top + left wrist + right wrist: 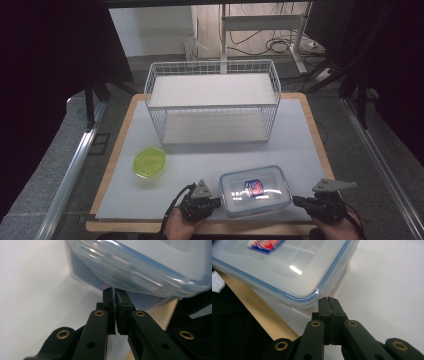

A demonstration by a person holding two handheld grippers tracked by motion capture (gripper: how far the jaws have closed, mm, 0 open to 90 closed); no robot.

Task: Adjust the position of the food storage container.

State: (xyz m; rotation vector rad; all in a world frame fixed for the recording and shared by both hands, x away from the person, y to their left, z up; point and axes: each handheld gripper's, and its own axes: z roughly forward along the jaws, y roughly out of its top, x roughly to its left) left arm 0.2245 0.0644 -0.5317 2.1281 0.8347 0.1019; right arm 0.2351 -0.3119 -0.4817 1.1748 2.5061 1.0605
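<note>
One clear plastic container (255,191) with rounded corners and a blue-edged lid lies flat at the lower centre of the high view, on a pale grey mat (210,160) that covers a wooden table (320,145). A red and blue label shows through its glossy lid. In the left gripper view the container's rounded translucent wall (140,272) fills the top of the frame; in the right gripper view its lid corner (294,272) sits in the upper left.

One lime-green plastic bowl (149,162), smooth and roughly oval with a lid, sits at the lower left of the mat, well apart from the container. One white wire basket rack (212,100), box-shaped with two flat shelves, stands at the upper centre.

Two matte black grippers come in from the bottom edge, each held in a hand. The left gripper (215,203) (115,293) lies just beside the container's left side, its jaws pressed nearly together with nothing between them. The right gripper (296,200) (329,302) lies just beside the container's right side, its jaws closed flat against each other, also empty.
</note>
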